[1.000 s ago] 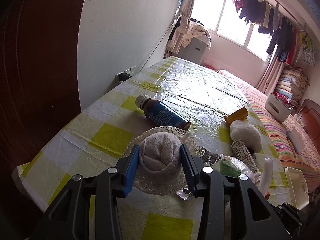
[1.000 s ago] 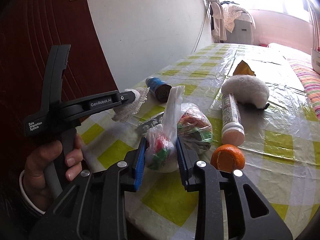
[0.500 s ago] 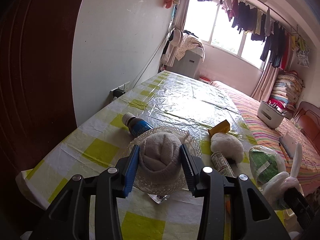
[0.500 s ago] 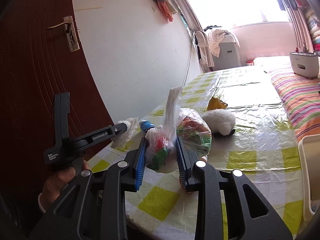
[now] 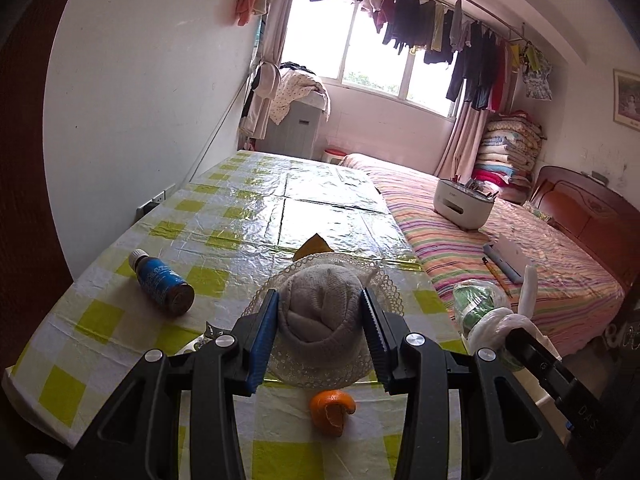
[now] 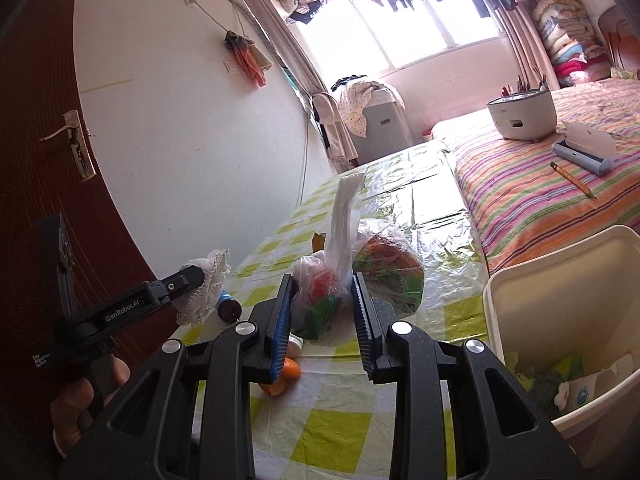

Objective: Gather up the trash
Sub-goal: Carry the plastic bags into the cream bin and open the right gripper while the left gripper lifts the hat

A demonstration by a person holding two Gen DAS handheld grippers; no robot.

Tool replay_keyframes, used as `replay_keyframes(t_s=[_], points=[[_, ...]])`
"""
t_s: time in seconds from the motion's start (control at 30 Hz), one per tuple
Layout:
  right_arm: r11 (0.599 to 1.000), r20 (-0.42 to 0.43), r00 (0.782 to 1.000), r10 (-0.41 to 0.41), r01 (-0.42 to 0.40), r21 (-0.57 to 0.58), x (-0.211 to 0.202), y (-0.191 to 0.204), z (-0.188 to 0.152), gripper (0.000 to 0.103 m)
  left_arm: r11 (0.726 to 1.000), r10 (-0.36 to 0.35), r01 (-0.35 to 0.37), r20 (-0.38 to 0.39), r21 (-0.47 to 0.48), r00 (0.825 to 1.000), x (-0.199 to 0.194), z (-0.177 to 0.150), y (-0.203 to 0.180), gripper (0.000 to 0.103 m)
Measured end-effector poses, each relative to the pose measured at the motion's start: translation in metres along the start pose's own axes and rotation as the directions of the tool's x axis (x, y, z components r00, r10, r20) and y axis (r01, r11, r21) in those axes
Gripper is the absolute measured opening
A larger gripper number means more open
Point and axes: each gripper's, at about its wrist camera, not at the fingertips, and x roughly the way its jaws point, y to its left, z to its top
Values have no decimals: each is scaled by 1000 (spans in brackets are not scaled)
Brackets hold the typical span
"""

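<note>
My left gripper (image 5: 320, 324) is shut on a grey rolled sock with a lace trim (image 5: 320, 312) and holds it above the table; it also shows in the right wrist view (image 6: 208, 280). My right gripper (image 6: 322, 312) is shut on a knotted plastic bag of trash (image 6: 320, 284), held above the table edge; the bag shows at the right in the left wrist view (image 5: 486, 312). An orange peel (image 5: 332, 410) lies on the checked tablecloth (image 5: 120, 320) below the sock. A cream trash bin (image 6: 560, 320) with some rubbish inside stands just right of the bag.
A blue bottle (image 5: 162, 282) lies on its side at the table's left. A yellow wrapper (image 5: 314, 246) lies behind the sock. A striped bed (image 5: 500, 248) with a white appliance (image 5: 464, 204) is to the right. The wall and a brown door (image 6: 36, 160) are to the left.
Both grippers have lifted and pulled back from the table with their loads. The trash bin has come into the right wrist view, and the bag is now nearer to it.
</note>
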Motion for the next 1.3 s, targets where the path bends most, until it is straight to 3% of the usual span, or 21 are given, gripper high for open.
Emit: replay_keyframes(t_s=[0.63,0.93,1.3], points=[[979,61,984,-168,159,131,-32,-58,3,28,981,-156,163,-76,102,985,11,-11,-78,40],[945,20,965,-263,253,205,-34,-83,-2,28,973,-180,193,-105,130,978,16,-16,-95,40],[923,3,951,-310,301,240,-35,-95,-3,28,969,-185,201,-118,143,976,17,-18,-102,40]])
